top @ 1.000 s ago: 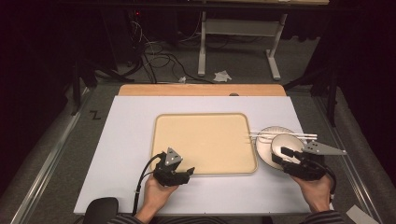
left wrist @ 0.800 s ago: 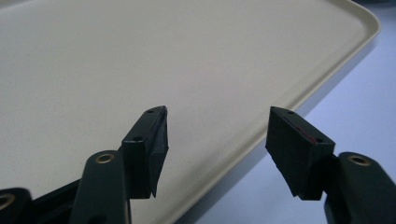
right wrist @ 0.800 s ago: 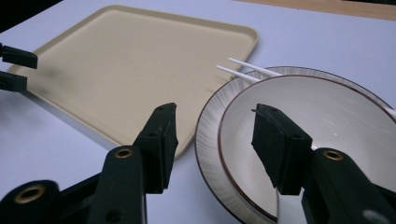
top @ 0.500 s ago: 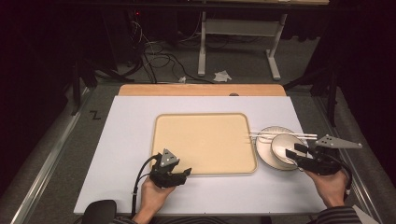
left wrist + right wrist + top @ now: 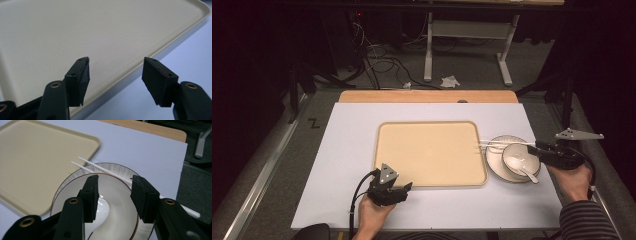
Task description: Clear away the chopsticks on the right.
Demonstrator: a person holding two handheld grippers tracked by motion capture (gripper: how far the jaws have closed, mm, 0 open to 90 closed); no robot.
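A beige tray (image 5: 432, 152) lies in the middle of the white table top. To its right a white plate (image 5: 493, 161) carries a white bowl (image 5: 519, 156) with a white spoon (image 5: 526, 171) in it. White chopsticks (image 5: 497, 143) rest across the plate's far rim. My right gripper (image 5: 538, 148) hovers at the bowl's right side. Its jaws have just been closing and stand apart over the bowl (image 5: 117, 202), pressing on nothing; the chopsticks (image 5: 100, 168) lie just beyond the tips (image 5: 115, 178). My left gripper (image 5: 406, 189) is open at the tray's near edge (image 5: 140, 67), with nothing between its jaws (image 5: 116, 62).
The white table top (image 5: 347, 150) ends in a wooden strip (image 5: 427, 96) at the back. Beyond it are dark floor, cables (image 5: 377, 62) and a desk frame (image 5: 467, 30). A striped sleeve (image 5: 587, 220) enters at the bottom right.
My right hand has moved to the right and slightly away, from the plate's near side to the bowl's right side, and its jaws have narrowed. The left hand has hardly moved.
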